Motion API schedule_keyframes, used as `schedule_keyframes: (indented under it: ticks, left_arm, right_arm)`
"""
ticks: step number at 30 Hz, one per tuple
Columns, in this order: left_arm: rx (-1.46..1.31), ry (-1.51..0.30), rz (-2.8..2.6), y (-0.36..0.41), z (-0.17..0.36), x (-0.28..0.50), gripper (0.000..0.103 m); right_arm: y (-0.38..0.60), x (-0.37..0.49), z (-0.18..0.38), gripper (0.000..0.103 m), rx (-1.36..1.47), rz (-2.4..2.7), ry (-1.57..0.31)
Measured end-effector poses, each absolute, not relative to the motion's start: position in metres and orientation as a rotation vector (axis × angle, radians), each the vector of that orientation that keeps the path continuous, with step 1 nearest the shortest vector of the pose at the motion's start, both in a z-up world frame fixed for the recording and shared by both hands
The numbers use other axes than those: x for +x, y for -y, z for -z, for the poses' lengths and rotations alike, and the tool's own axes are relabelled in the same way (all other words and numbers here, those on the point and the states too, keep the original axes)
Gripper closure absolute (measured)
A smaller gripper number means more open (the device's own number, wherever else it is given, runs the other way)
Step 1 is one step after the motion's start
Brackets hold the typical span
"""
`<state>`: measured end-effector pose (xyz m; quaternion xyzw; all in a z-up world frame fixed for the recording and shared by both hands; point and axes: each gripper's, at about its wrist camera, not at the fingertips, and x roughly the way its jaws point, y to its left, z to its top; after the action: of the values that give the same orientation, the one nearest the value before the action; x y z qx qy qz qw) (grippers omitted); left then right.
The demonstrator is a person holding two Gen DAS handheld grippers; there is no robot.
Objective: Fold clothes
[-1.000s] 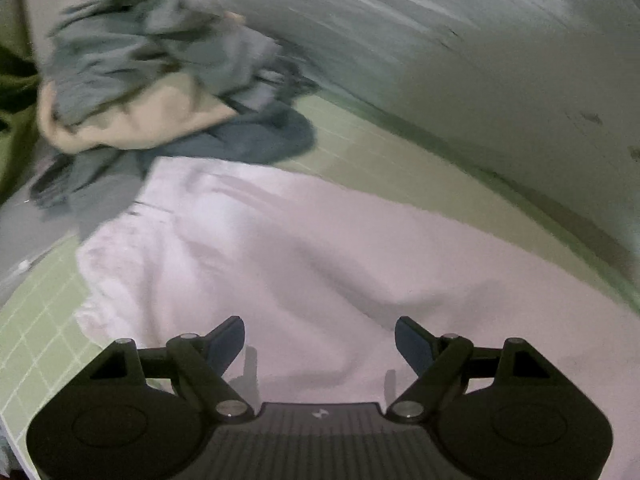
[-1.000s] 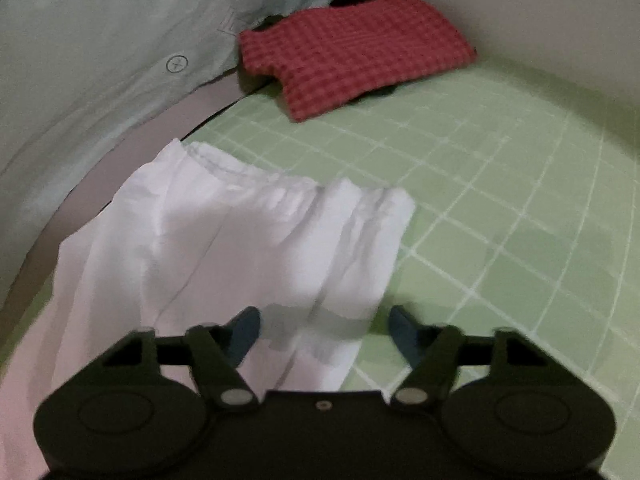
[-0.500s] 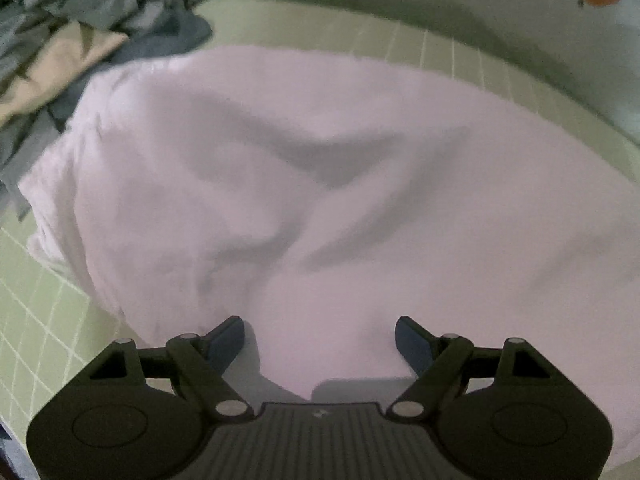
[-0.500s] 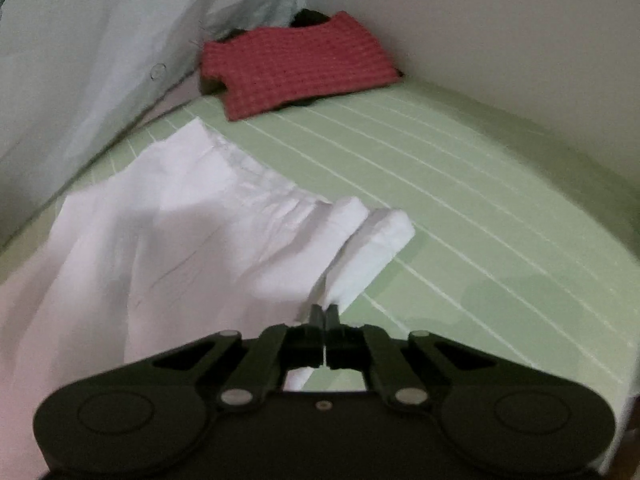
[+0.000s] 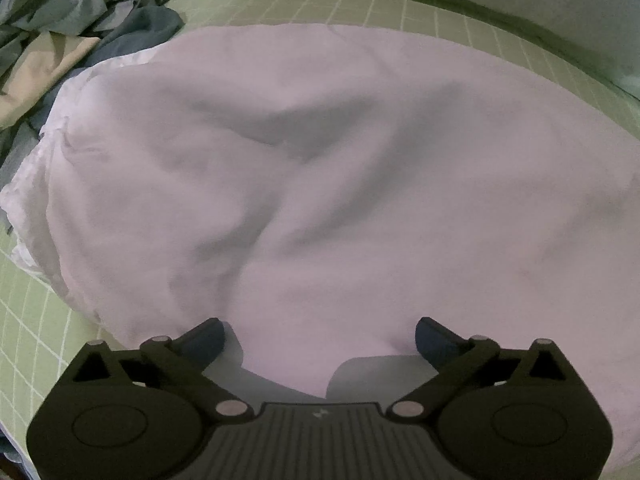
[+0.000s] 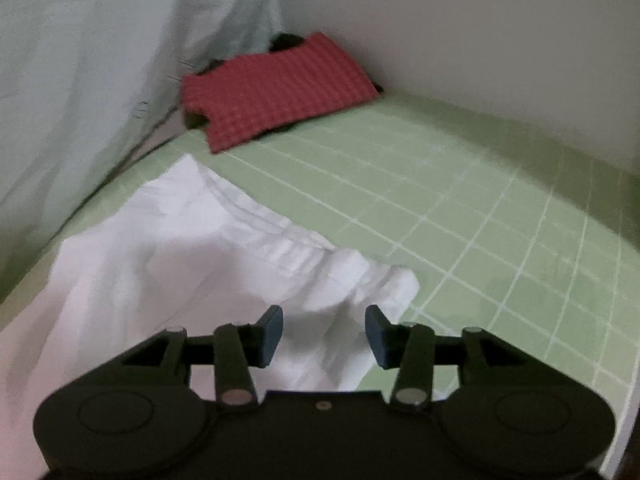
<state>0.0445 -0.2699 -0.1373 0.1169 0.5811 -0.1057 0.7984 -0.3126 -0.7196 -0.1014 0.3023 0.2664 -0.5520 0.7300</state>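
Holding the left tongs [image 5: 320, 336] spread wide, I am hovering them over the near edge of the white garment [image 5: 340, 168], with nothing between the dark blue pads [image 5: 202, 338]. On my right, the right tongs [image 6: 324, 334] are parted too, pinching nothing, and are sitting over a bunched, gathered corner of the same white garment [image 6: 168, 256]. The cloth is looking soft and thin, rumpled into shallow folds, and it is lying spread on the green mat [image 5: 36, 320], which is carrying a pale grid of lines.

Only the left view is showing me a heap of crumpled grey-blue clothes [image 5: 80, 12] with a beige piece among them, lying at the mat's far left and touching the white cloth's edge. Only the right view is showing a folded red checked garment [image 6: 276, 92], lying well apart from the white one in the far corner, over something dark that I cannot make out. Behind it a pale, creased sheet [image 6: 76, 80] is hanging, and a plain light wall [image 6: 500, 40] is meeting the mat's edge.
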Motion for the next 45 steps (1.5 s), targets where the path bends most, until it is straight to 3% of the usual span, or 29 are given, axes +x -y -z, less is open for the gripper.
schedule_keyframes:
  ticks: [4,6,8,15,18,19,21,22,23,24,25,39,45]
  left_arm:
    - [0.248,-1.253,0.222,0.272,0.136,0.045,0.0]
    - [0.24,-1.257,0.221,0.271,0.136,0.046,0.0]
    - [0.229,-1.263,0.219,0.271,0.137,0.048,0.0]
    - [0.207,-1.262,0.216,0.267,0.137,0.049,0.0]
    - [0.201,-1.258,0.215,0.266,0.136,0.05,0.0]
    - [0.203,-1.261,0.216,0.266,0.136,0.051,0.0]
    - [0.206,-1.264,0.226,0.265,0.135,0.053,0.0]
    - [0.207,-1.264,0.234,0.264,0.133,0.053,0.0]
    - [0.209,-1.264,0.242,0.263,0.132,0.053,0.0]
    - [0.189,-1.253,0.242,0.259,0.128,0.053,0.0]
    - [0.154,-1.238,0.236,0.253,0.123,0.054,0.0]
    - [-0.214,-0.998,0.001,0.12,0.063,0.069,0.0]
    - [-0.376,-0.998,-0.045,0.076,0.086,0.077,0.0]
  right_arm:
    - [0.734,-0.31,0.114,0.057,0.68,1.209,-0.594]
    - [0.74,-0.308,0.113,0.065,0.676,1.179,-0.608]
    - [0.744,-0.306,0.111,0.099,0.669,1.149,-0.616]
    - [0.716,-0.332,0.036,0.101,0.448,1.17,-0.505]
    - [0.725,-0.339,0.067,0.092,0.489,1.197,-0.601]
    - [0.728,-0.338,0.081,0.076,0.498,1.212,-0.651]
    - [0.722,-0.335,0.091,0.062,0.509,1.241,-0.694]
    - [0.719,-0.334,0.096,0.046,0.515,1.256,-0.715]
    - [0.715,-0.333,0.099,0.019,0.521,1.264,-0.722]
    - [0.707,-0.331,0.096,0.006,0.53,1.252,-0.688]
    - [0.7,-0.329,0.094,0.001,0.54,1.239,-0.654]
    - [0.614,-0.268,0.079,0.0,0.477,1.034,-0.65]
    - [0.595,-0.263,0.073,0.0,0.521,1.017,-0.645]
